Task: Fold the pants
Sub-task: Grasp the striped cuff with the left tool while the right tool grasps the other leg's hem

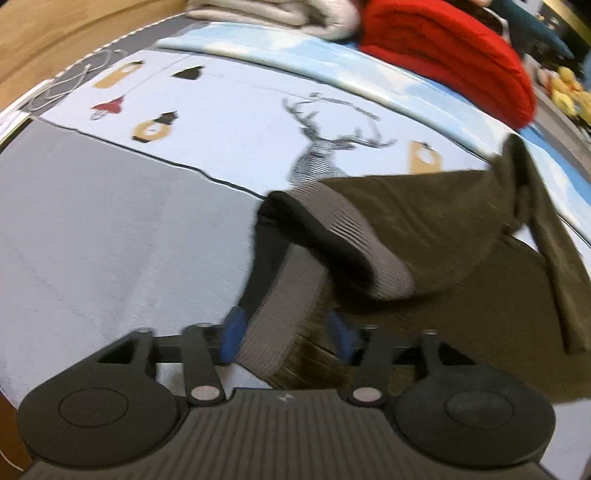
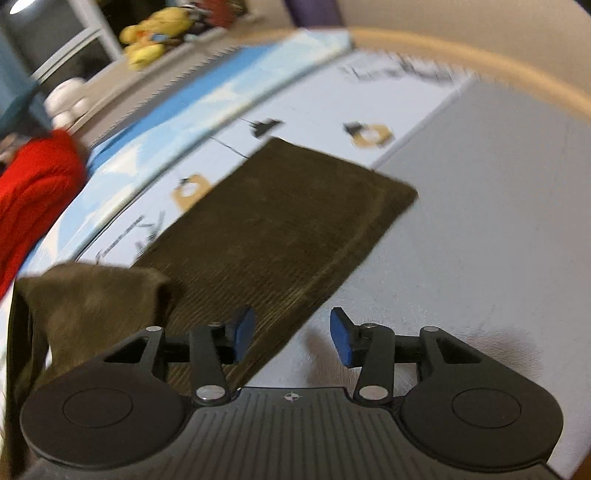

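Dark olive pants (image 1: 424,221) with a grey ribbed waistband (image 1: 332,225) lie on the bed cover (image 1: 110,240). The waistband arches up off the bed and runs down between the blue pads of my left gripper (image 1: 286,330), which is shut on it. In the right wrist view a flat, folded stretch of the pants (image 2: 280,221) reaches away from me, with bunched cloth (image 2: 92,302) at the lower left. My right gripper (image 2: 291,336) stands open over the near edge of the pants: the left pad is above the cloth, the right pad above bare sheet. Both views are motion-blurred.
A red blanket (image 1: 443,48) and a folded grey blanket (image 1: 277,14) lie at the far side of the bed. Yellow plush toys (image 2: 155,33) sit on a ledge beyond. A white cable (image 1: 66,85) lies near the wooden bed frame (image 1: 55,29).
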The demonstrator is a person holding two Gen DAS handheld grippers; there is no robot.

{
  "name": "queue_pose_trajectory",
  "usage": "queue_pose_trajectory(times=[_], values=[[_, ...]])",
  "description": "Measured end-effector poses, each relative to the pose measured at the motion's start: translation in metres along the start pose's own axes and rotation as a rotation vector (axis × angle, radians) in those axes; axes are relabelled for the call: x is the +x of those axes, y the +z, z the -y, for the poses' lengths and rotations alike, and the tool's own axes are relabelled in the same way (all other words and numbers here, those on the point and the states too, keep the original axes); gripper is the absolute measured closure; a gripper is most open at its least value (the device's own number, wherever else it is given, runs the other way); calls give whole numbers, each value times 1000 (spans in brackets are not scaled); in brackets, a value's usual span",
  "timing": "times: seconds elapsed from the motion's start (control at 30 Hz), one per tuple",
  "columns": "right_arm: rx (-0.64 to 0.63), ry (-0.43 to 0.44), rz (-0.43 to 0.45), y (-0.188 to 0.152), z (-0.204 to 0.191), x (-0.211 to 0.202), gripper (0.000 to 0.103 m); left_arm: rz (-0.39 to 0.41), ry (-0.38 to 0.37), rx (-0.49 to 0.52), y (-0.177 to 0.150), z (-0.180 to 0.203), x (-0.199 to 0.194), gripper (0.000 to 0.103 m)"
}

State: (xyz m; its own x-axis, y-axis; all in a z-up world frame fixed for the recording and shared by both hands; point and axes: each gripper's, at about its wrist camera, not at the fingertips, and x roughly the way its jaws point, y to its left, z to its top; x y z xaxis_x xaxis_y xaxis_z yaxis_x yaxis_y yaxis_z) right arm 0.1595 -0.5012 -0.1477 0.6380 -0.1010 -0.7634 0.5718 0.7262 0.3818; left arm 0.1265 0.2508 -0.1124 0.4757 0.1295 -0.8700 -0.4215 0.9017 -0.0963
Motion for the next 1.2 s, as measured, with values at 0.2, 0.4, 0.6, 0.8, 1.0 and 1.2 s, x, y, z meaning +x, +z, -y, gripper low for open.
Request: queue_pose_trajectory(times=[0.2, 0.4, 0.6, 0.8, 1.0, 1.2], values=[[30, -37, -60, 7, 1, 48, 51, -60, 36, 7, 16, -4, 31, 20], [-36, -49, -15, 15, -13, 63, 46, -142, 55, 31, 27, -3, 76, 16], [-158, -95, 40, 15, -22, 63, 91, -121, 29, 132, 24, 12, 86, 19], [-108, -26, 126, 24, -15, 29, 95, -61, 19, 230, 16, 22, 67, 59], [-130, -1, 182, 24, -7, -22, 96, 10, -41, 235, 5, 14, 25, 89], [-66, -46, 149, 18, 40, -69, 96, 14, -135, 303, -19, 11, -17, 94]])
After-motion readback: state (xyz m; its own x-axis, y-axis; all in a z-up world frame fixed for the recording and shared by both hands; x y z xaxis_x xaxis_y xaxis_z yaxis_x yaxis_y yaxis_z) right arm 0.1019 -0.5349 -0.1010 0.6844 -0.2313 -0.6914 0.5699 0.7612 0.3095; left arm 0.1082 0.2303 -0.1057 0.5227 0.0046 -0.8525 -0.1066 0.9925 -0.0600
